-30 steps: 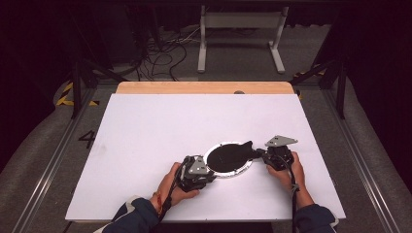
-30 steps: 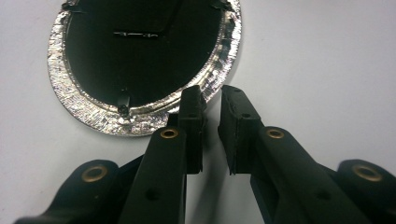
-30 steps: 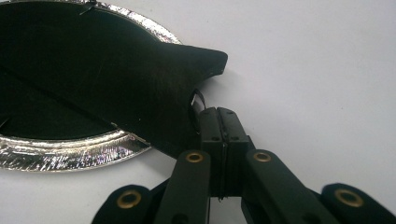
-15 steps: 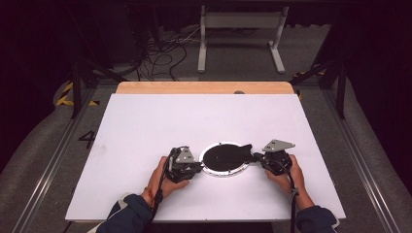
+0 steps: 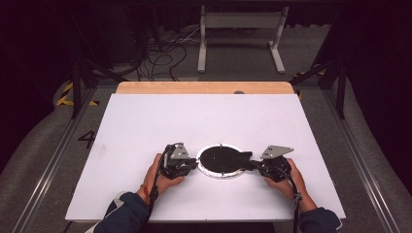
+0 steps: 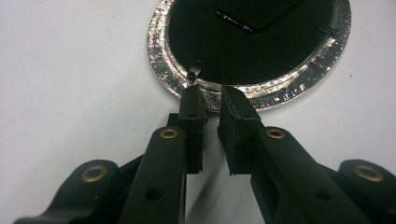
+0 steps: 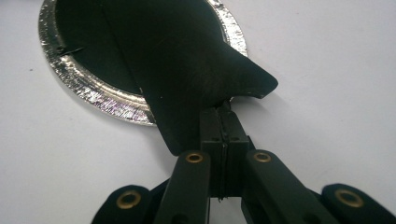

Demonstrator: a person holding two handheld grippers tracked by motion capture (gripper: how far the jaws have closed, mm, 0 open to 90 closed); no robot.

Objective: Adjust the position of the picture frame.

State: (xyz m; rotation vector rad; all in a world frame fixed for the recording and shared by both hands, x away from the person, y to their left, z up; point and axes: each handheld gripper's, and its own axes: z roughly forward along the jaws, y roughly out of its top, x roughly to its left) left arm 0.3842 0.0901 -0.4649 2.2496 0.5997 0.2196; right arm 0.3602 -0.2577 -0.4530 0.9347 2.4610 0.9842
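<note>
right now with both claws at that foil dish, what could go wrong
The right claw is shut on just an edge of the black sheet lying over the foil dish; a pull could tear it or slip off. The left claw has a narrow gap at the dish's thin rim; closing there might crumple the foil. The light dish may also slide on the white table.

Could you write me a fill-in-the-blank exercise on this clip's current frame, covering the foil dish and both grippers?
1. The right gripper is shut on the edge of a thin sheet whose colour is ____.
2. The round foil dish rests on a table whose surface is ____.
3. The left gripper has its tips at the dish's ____, with a narrow gap between its jaws.
4. In the high view, the dish lies ____ the two grippers.

Missing words: black; white; rim; between
</note>
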